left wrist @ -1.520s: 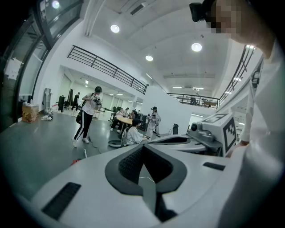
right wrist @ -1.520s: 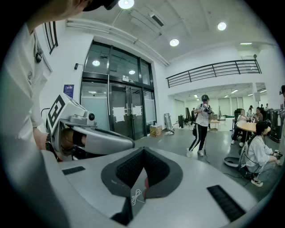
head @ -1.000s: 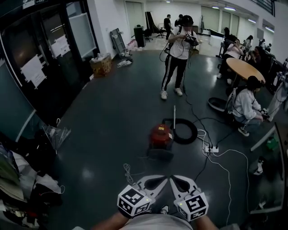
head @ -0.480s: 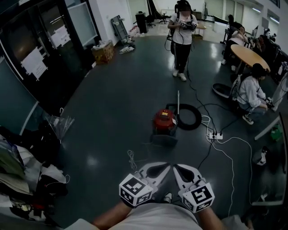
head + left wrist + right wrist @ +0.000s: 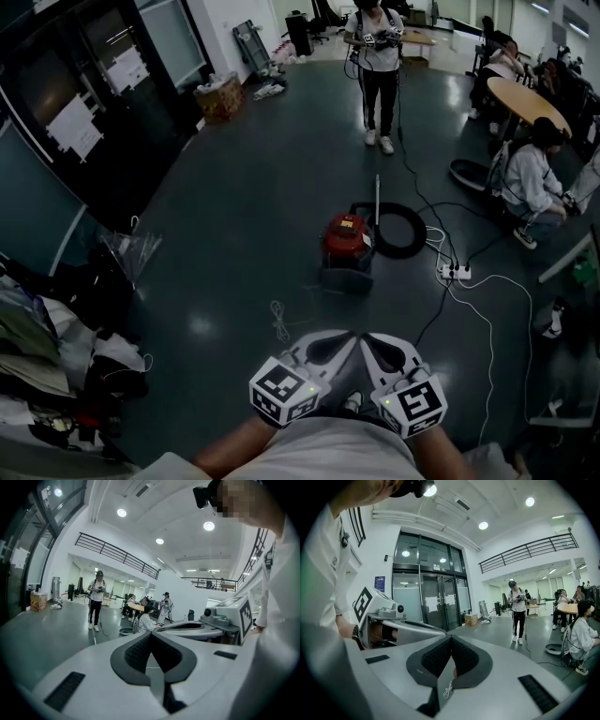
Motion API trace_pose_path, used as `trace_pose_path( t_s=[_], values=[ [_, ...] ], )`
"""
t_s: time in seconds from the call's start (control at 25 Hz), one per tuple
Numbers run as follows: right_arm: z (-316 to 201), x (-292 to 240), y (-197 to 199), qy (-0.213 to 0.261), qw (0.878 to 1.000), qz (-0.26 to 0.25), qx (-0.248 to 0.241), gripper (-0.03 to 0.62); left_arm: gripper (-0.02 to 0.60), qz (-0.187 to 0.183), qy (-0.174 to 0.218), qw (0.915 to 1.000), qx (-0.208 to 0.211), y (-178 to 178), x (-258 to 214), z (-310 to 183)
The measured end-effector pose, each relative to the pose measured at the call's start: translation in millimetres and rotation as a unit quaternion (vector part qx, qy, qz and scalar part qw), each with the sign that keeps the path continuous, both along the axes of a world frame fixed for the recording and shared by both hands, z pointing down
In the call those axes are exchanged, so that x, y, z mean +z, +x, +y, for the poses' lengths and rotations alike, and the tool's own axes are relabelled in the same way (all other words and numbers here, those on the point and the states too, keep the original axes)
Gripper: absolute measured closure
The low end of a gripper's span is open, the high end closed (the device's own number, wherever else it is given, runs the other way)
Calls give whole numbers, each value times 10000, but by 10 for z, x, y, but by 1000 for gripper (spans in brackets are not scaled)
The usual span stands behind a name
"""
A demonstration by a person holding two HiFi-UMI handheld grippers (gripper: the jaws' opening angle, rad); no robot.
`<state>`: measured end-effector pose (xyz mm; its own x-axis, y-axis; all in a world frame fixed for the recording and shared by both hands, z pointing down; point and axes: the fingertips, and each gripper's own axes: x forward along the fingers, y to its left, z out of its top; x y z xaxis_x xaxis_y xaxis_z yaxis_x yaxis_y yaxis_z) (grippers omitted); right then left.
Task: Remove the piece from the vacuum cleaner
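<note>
The red vacuum cleaner (image 5: 347, 236) stands on the dark floor ahead of me, with a dark base piece at its near side. Its black hose (image 5: 401, 230) lies coiled to its right, and a thin pale wand (image 5: 377, 192) stands up beside it. Both grippers are held close to my body at the bottom of the head view, well short of the vacuum. My left gripper (image 5: 349, 337) (image 5: 150, 633) is shut with nothing in it. My right gripper (image 5: 367, 338) (image 5: 451, 637) is shut and empty too. In both gripper views the jaws hide the vacuum.
A person (image 5: 379, 56) stands beyond the vacuum holding grippers. A power strip (image 5: 455, 272) and white cables lie to its right, and a loose cord (image 5: 278, 321) lies on the floor near me. A seated person (image 5: 532, 183) is beside a round table (image 5: 530, 101). Clutter (image 5: 56, 347) is piled at the left.
The vacuum, the standing person and the rest of the room have shifted up and slightly right in the head view. Both grippers stay shut, side by side near my body.
</note>
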<state>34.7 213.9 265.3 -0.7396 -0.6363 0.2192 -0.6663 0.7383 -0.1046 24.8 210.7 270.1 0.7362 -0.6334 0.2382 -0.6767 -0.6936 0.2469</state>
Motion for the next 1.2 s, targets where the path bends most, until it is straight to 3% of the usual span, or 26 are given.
trace_pose_path(
  t_s=[0.36, 0.64, 0.92, 1.2],
  values=[
    [-159, 90, 108, -69, 10000, -44, 36, 577, 577, -162, 76, 9997, -137, 64, 17, -127],
    [-556, 276, 46, -252, 9996, 51, 117, 577, 577, -99, 23, 9998, -198, -48, 139, -546],
    [-1402, 471, -234, -331, 9992, 157, 177, 577, 577, 29, -102, 9998, -148, -356, 390, -1416],
    [-2447, 642, -596, -456, 9978, 223, 430, 577, 577, -66, 46, 9998, 183, -750, 573, -2520]
  ],
)
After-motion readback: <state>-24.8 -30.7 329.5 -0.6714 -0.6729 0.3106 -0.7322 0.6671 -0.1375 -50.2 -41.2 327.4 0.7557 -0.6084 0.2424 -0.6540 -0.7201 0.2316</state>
